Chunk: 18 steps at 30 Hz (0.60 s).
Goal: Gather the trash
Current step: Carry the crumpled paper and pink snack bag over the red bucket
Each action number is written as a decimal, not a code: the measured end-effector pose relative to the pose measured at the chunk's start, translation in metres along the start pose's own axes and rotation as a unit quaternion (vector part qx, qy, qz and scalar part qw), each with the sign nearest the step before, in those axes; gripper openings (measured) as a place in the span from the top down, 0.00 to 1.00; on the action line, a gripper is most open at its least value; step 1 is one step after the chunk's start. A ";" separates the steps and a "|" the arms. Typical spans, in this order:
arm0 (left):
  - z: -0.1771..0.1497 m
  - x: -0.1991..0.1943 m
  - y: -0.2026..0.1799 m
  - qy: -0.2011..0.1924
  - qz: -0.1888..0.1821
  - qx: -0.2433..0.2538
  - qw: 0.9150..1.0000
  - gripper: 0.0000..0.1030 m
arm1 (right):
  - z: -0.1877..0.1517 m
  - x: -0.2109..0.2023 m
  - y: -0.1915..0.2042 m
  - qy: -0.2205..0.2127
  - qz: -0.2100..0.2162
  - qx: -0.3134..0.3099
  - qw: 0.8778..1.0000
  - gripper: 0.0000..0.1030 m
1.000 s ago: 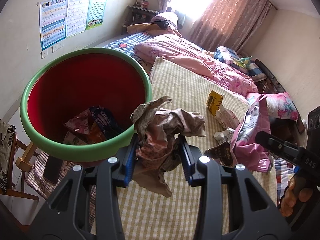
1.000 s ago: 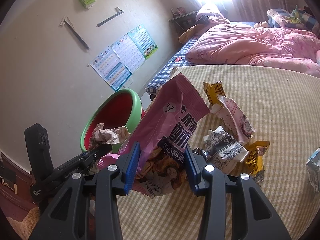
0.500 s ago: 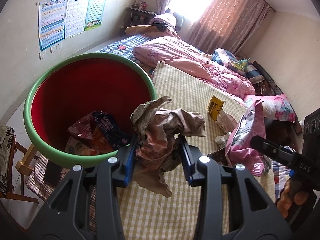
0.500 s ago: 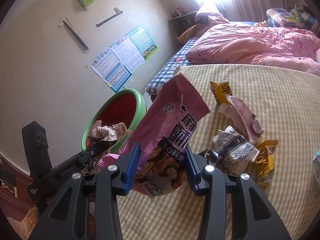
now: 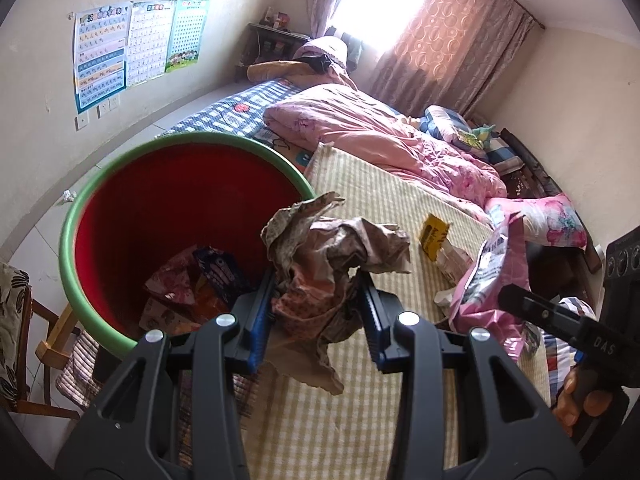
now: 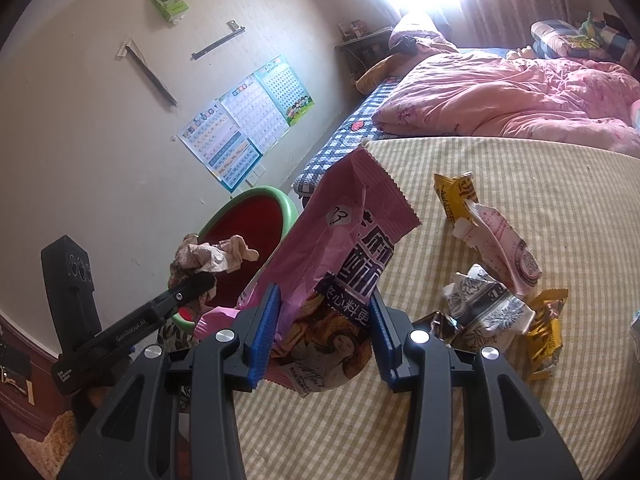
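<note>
While left gripper (image 5: 316,320) jaws pinch the crumpled paper (image 5: 332,256) near the bin (image 5: 80,216) rim, early release drops it outside; right gripper (image 6: 324,332) jaws pinching pink bag (image 6: 344,248) w/ loose top, may snag rim.

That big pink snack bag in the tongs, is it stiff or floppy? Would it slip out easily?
The pink bag is probably light and fairly floppy: it creases where the right tongs pinch it, yet its serrated top edge stands up unsupported. Its film looks glossy, so it may be slippery. Dropped towards the bin, it would likely flutter rather than fall straight.
</note>
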State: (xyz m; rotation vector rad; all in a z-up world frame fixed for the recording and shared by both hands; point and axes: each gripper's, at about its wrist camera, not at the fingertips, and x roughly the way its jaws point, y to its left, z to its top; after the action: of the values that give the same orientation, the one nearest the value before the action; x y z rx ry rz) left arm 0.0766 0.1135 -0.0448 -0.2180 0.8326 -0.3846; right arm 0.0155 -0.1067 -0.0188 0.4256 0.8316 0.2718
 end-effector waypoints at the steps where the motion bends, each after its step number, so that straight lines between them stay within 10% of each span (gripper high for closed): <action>1: 0.002 -0.001 0.003 -0.002 0.002 -0.001 1.000 0.63 | 0.000 0.001 0.001 0.000 0.000 0.000 1.000 0.59; 18: 0.025 -0.009 0.060 -0.022 0.037 -0.019 0.999 0.63 | 0.010 0.032 0.033 0.006 0.003 -0.018 1.000 0.59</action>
State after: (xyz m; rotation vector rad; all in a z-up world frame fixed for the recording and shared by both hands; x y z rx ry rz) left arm 0.1050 0.1726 -0.0425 -0.2300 0.8020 -0.2930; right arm 0.0416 -0.0672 -0.0179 0.3938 0.8356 0.2940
